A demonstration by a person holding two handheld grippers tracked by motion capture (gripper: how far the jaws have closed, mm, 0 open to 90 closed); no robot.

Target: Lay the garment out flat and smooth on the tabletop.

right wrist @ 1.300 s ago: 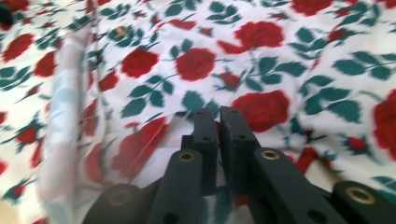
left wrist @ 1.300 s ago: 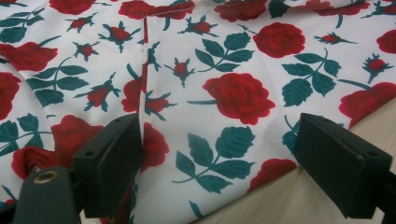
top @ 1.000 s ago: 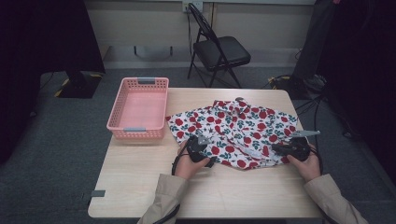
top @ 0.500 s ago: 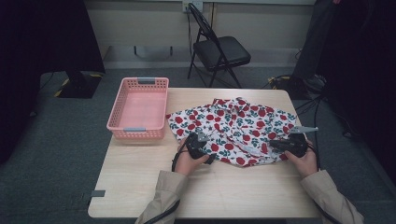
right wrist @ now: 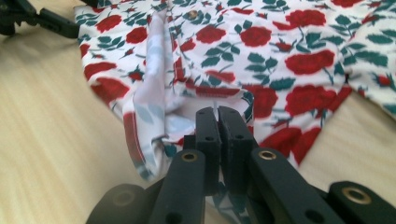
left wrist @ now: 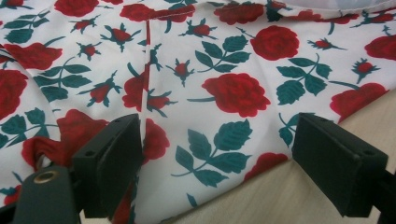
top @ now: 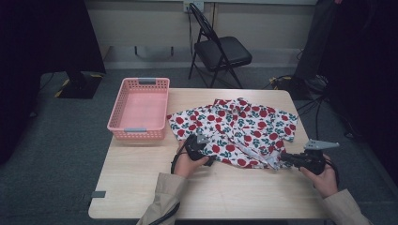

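Note:
A white shirt with red roses and green leaves (top: pixel 234 124) lies spread on the wooden table (top: pixel 225 187). My left gripper (top: pixel 206 152) rests at the shirt's near left hem. In the left gripper view it (left wrist: pixel 215 158) stands open, its fingers (left wrist: pixel 109 158) wide apart over the fabric (left wrist: pixel 233 88). My right gripper (top: pixel 282 158) is at the near right hem, pointing left. The right gripper view shows it (right wrist: pixel 217 114) shut on a pinched fold of the shirt (right wrist: pixel 280 60), whose pale inside faces up beside it.
A pink plastic basket (top: pixel 138 130) stands empty at the table's back left, close to the shirt's left sleeve. A black folding chair (top: pixel 220 47) stands behind the table. Bare wood runs along the near edge. Cables lie on the floor at the right.
My right gripper has moved right and toward the near edge, lifting slightly and drawing the pinched hem with it. The left gripper has stayed in place.

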